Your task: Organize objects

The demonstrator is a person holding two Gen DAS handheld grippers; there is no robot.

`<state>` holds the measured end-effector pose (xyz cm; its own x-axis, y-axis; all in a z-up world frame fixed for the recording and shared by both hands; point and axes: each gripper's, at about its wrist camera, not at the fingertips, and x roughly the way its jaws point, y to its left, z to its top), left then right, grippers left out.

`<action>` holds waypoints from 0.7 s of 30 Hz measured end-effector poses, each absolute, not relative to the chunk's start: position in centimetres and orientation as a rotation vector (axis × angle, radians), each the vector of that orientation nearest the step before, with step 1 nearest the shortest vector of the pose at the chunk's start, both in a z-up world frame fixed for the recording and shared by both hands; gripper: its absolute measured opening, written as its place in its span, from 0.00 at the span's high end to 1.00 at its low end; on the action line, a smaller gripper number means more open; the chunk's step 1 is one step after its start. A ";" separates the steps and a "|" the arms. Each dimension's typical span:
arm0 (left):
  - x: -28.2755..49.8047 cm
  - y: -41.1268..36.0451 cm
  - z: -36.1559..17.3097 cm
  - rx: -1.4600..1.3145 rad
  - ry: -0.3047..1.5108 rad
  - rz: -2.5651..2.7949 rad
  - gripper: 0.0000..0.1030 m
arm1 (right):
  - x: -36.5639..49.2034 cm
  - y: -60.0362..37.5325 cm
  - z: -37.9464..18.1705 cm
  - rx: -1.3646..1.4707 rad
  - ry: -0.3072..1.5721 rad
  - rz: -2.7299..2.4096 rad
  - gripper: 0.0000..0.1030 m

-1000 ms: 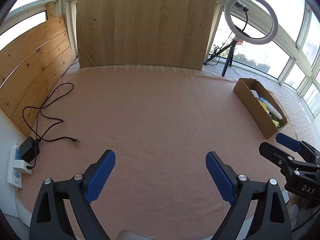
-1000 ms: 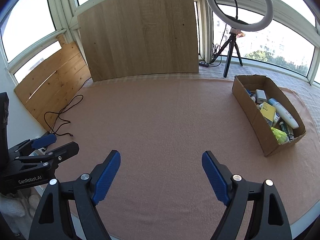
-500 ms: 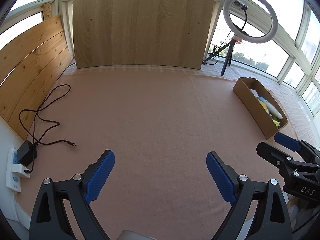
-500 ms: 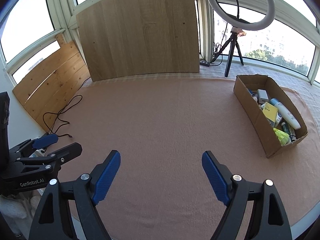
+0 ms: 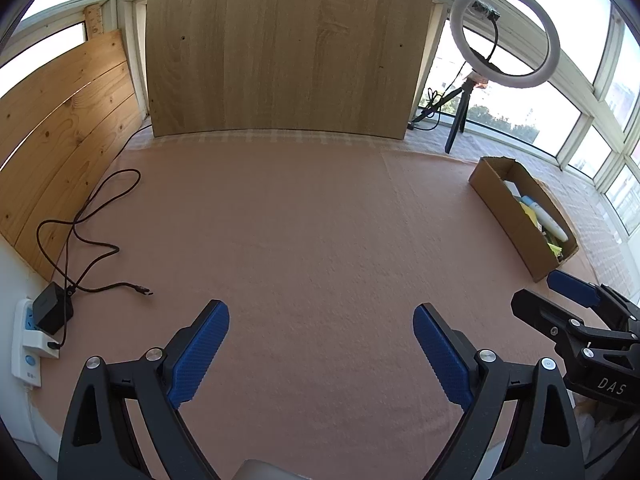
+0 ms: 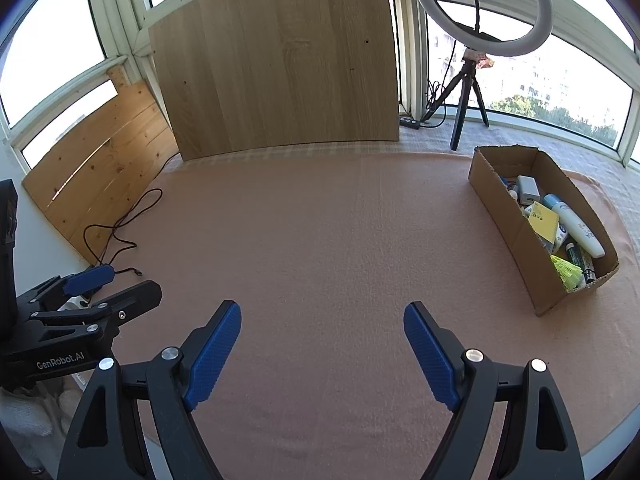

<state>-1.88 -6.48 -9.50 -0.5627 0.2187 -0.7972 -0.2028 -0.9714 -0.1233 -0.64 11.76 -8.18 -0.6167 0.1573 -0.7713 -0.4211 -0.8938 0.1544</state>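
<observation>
The cardboard box lay to the right of both grippers, resting on the pink cloth of the surface near its right edge. Its long axis ran from near to far, slightly angled, with the far end close to the ring light on its tripod. Inside it lay several small items: a white and blue tube, a yellow pad, a white block and a yellow-green piece, packed close and partly overlapping.

The right gripper stood with its jaws wide and nothing between them, tilted down toward bare cloth. The left gripper was likewise spread wide and empty. In the left wrist view the right gripper appeared at the right edge, between the left gripper and the box, so the right hand was judged the nearer of the 2. Any reach into the box would likely go rightward and forward from it, entering over the long near wall.

A black cable lay loose on the left side of the cloth, running to a charger in a power strip, well apart from the box.
</observation>
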 end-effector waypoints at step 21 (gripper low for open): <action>-2.2 -6.3 -10.0 -1.339 -0.025 2.586 0.07 | -0.9 12.1 -8.9 -1.189 0.473 2.510 0.22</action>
<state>-2.21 -6.35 -9.98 -0.5567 0.2100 -0.8037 -0.1942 -0.9736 -0.1199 -0.94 12.07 -8.92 -0.6008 0.1459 -0.7860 -0.4220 -0.8929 0.1568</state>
